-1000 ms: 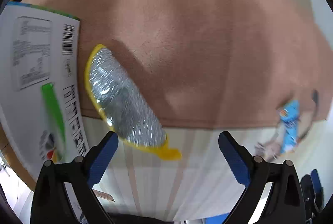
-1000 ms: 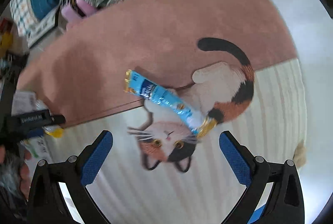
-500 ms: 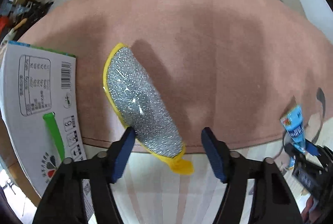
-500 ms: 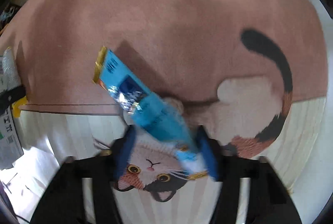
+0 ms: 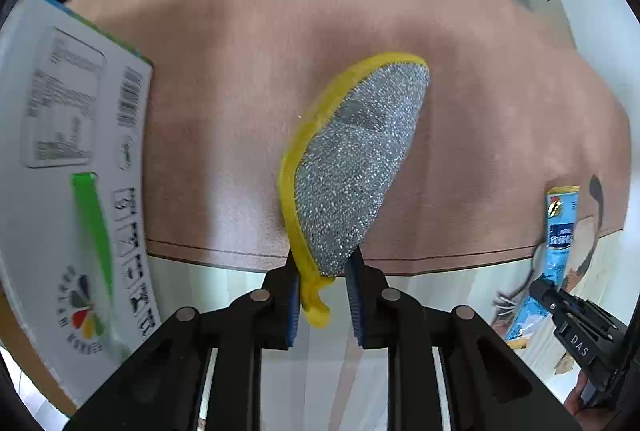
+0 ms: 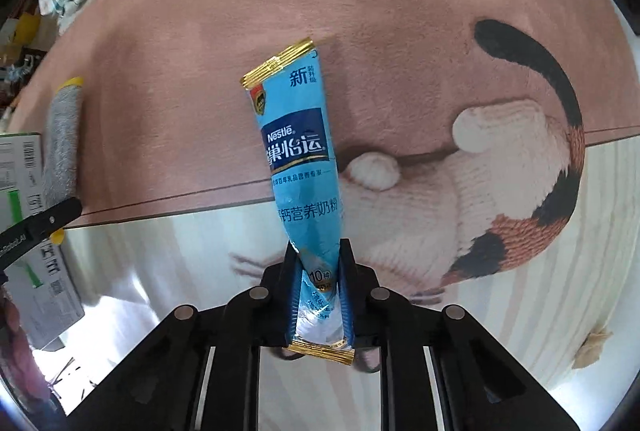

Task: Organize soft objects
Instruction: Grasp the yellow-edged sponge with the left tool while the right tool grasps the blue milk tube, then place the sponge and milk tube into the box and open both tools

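Already the left hand-held gripper [image 5: 322, 285] was clenched on the yellow-edged silver scouring pad [image 5: 352, 167], which stood lifted over the pink cat rug [image 5: 224, 103]; a white carton [image 5: 68, 167] lay at nine o'clock. Through the right wrist, the right hand-held gripper [image 6: 318, 291] was clamped on the lower end of a blue Nestlé milk-powder sachet [image 6: 298, 167], raised above the rug. Both picks looked done; next probably came carrying each to wherever they belonged.
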Tool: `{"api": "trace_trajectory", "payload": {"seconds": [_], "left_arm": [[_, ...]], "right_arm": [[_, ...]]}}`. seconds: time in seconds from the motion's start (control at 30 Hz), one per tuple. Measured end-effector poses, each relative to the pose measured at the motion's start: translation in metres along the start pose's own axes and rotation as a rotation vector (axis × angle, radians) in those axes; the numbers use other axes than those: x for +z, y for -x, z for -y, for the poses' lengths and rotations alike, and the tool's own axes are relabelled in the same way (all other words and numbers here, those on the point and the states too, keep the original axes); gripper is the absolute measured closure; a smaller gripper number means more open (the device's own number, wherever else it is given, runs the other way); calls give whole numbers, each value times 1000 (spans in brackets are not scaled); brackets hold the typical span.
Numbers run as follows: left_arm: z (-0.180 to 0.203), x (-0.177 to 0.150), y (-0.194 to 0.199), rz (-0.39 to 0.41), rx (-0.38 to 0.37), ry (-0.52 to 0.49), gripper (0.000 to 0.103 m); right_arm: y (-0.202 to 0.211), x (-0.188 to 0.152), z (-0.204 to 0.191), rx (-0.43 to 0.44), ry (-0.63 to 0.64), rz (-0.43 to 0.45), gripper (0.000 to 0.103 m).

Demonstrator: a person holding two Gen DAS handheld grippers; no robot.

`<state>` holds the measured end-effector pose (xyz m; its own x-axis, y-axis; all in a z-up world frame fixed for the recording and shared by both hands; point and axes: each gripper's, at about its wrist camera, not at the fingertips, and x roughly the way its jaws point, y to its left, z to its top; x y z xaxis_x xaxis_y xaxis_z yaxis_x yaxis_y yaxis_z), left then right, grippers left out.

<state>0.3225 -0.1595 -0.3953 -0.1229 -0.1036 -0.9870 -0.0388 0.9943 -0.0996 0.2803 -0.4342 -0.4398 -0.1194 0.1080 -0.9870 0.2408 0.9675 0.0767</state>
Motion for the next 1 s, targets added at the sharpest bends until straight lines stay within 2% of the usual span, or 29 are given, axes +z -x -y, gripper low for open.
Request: {"api": "trace_trajectory", "payload": {"seconds": [0.17,0.33,0.53,0.7,0.87,1.0], "left_arm": [[4,-26,29,43,-42,-33,86],[7,-34,69,104,-52,-103,86],[5,-59,121,204,-88,-123,86],[-17,-70,167,292,-114,-111,86],[-83,-77,203,332,-124,-42,86],[-150,-82,214,346,-85,23,86]], "right_arm": [[14,-17,-7,36,5,37,86],[29,-31,-3,77,-6,68,86],[67,-50,-26,142,10,124,86],[123,-69,-82,215,61,193,86],[160,-96,-163,273,141,245,86],[166,-110,-237,292,187,252,86]]}}
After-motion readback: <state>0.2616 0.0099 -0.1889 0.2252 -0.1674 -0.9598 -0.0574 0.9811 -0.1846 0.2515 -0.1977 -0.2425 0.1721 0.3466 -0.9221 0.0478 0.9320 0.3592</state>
